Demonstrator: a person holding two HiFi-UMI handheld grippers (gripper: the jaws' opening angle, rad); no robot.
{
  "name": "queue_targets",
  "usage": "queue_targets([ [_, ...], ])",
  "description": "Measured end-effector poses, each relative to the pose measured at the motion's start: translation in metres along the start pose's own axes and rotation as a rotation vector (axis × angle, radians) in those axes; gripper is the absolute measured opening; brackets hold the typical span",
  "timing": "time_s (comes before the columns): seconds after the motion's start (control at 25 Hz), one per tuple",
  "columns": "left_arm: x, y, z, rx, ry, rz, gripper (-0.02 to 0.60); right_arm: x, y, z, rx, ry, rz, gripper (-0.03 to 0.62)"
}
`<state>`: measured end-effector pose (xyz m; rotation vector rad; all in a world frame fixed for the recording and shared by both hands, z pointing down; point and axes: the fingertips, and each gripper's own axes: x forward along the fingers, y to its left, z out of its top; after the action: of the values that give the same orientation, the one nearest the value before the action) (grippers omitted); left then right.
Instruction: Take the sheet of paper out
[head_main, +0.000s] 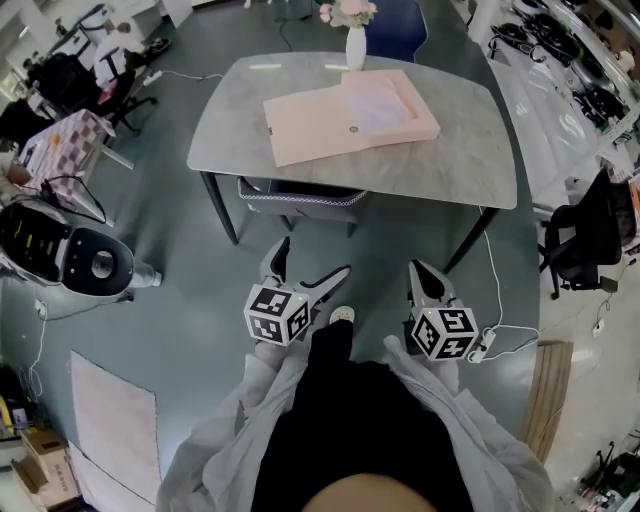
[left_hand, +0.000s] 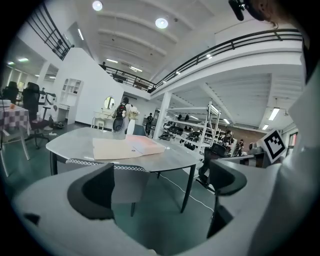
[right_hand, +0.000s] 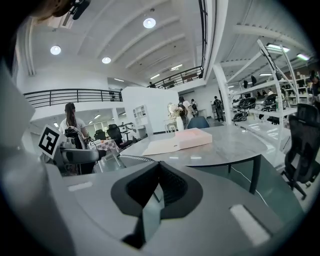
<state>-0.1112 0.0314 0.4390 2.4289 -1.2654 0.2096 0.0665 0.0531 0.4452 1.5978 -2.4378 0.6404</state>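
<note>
Big lab hall, grey-green floor: person stands w/ both grippers low, well short of grey table.
Pink box file lies open on tabletop, flap spread flat to its left, tray to the right; whitish surface inside tray looks like the sheet of paper, can't confirm. White vase w/ flowers stands just behind the file at far edge. Grey chair is tucked under near edge. Left gripper has jaws spread wide, nothing btwn them, only floor & table legs seen through the gap in the left gripper view. Right gripper has jaws pressed together, pinching nothing per the right gripper view. Neither touches table or file. White power strip lies on floor near right gripper.
</note>
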Motion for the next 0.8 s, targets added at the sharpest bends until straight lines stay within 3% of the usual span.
queue_targets([
  [0.48,0.054,0.04,0.028,-0.021,-0.036,-0.054,0.589,0.068,-0.004,0.03,0.012,-0.024,0.009,0.011],
  [0.8,0.073,0.039,0.02,-0.017,0.023,-0.107,0.589,0.078,-0.015,0.018,0.043,0.015,-0.023,0.011],
])
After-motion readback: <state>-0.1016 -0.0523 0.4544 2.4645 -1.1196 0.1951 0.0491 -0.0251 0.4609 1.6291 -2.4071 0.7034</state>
